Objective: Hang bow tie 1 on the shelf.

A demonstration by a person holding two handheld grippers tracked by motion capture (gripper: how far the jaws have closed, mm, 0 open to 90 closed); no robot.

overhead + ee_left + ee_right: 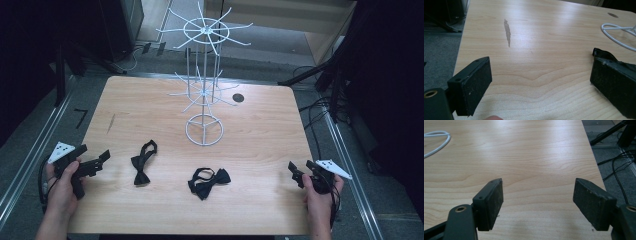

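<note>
Two black bow ties lie on the wooden table [260,125]: one [142,162] at front left, stretched lengthwise, and one [207,181] at front centre. A white wire display rack [204,80] with spoked tiers stands mid-table. At the table's left edge a hand holds my left gripper [102,161], open and empty, just left of the first bow tie. My right gripper [301,170] is open and empty near the front right corner. In the left gripper view the left gripper [539,82] has wide jaws, with a bow tie's tip [602,53] behind its right jaw. The right gripper [539,202] frames bare wood.
The rack's round base ring [204,130] [616,32] [436,140] rests on the table. A dark streak [507,31] marks the wood at left, and a cable hole [238,98] sits at the back. Cables [616,170] and dark stands [320,75] lie on the grey floor around the table.
</note>
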